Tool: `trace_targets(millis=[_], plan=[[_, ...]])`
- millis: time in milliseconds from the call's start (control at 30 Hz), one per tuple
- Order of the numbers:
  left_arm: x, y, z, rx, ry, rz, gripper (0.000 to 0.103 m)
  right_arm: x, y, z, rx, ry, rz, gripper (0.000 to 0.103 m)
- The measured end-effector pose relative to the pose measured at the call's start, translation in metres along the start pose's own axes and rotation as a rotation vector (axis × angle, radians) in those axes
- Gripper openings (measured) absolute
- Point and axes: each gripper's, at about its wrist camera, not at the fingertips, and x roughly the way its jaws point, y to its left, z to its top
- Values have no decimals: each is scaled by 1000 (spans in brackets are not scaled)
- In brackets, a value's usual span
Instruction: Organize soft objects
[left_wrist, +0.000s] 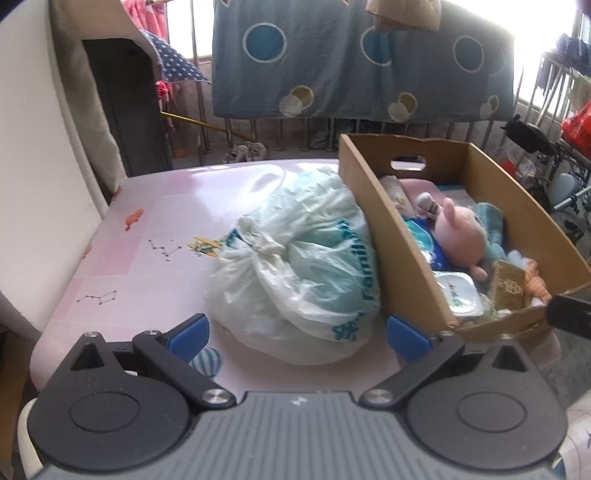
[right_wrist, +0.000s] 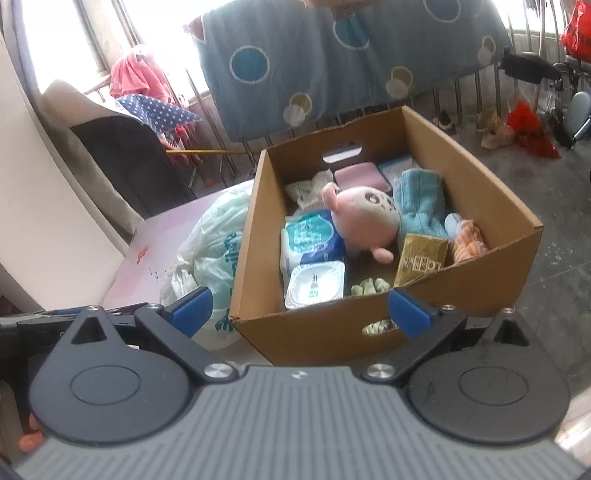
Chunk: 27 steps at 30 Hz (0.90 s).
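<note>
A tied white plastic bag (left_wrist: 295, 266) stuffed with pale green soft stuff lies on the pink table (left_wrist: 155, 221), against the left wall of a cardboard box (left_wrist: 384, 236). My left gripper (left_wrist: 297, 334) is open, its blue fingertips either side of the bag's near end. The box (right_wrist: 317, 332) holds a pink plush toy (right_wrist: 364, 219), a blue tissue pack (right_wrist: 314, 236), a white wipes pack (right_wrist: 316, 284), a teal towel (right_wrist: 419, 203) and other soft items. My right gripper (right_wrist: 299, 310) is open and empty at the box's near wall. The bag also shows in the right wrist view (right_wrist: 214, 247).
A blue spotted blanket (left_wrist: 354, 59) hangs on a railing behind the table. A dark cabinet (left_wrist: 122, 110) and a white wall panel (left_wrist: 40, 177) stand to the left. Bicycle parts and red bags (right_wrist: 528, 125) lie on the floor at the right.
</note>
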Motion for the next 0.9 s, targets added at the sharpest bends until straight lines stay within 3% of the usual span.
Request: trace_targets(millis=[333,900], plan=[[4,-24,-1,31,27,-12,103,16,1,3,-60,52,-17,102],[6,-25,0,33,33,8,103,33,-2,2,-74,87,-26,102]])
